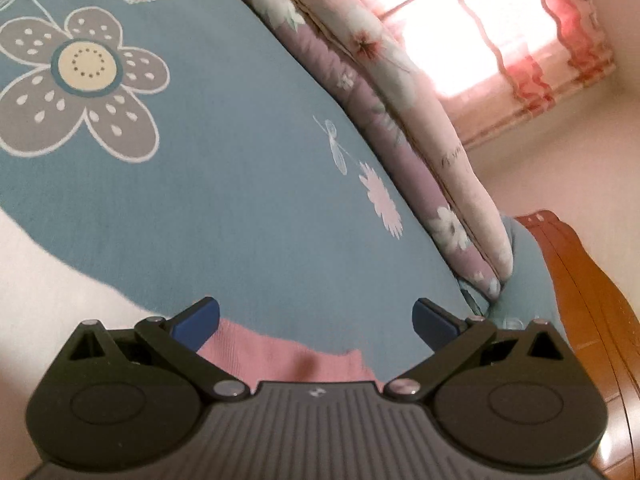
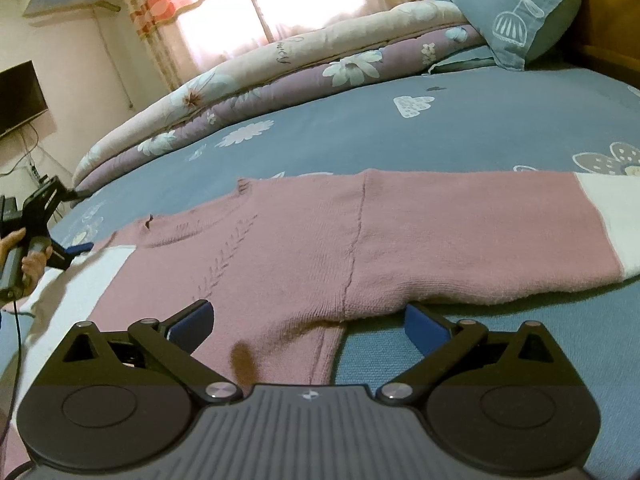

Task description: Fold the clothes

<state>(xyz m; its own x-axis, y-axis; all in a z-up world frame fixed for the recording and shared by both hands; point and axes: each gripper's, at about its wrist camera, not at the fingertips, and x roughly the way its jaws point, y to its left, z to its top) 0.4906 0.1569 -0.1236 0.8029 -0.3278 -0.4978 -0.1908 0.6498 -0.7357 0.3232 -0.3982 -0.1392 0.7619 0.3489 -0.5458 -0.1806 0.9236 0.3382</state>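
a pink knit sweater (image 2: 288, 248) with white cuffs lies flat and spread out on the blue bedsheet (image 2: 500, 132), sleeves stretched sideways.

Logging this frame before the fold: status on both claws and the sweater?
Left claw open, over pink hem. Right claw open, at the sweater's underarm. Sweater flat on bed, unfolded. Nothing in the way.

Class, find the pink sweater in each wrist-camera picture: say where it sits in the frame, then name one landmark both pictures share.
Left wrist view: only a strip of the pink sweater shows, bottom centre, between the open fingers of the left gripper.
Right wrist view: the pink sweater lies spread across the middle, ahead of the open right gripper.
Shared landmark: the rolled floral quilt on the blue bedsheet.
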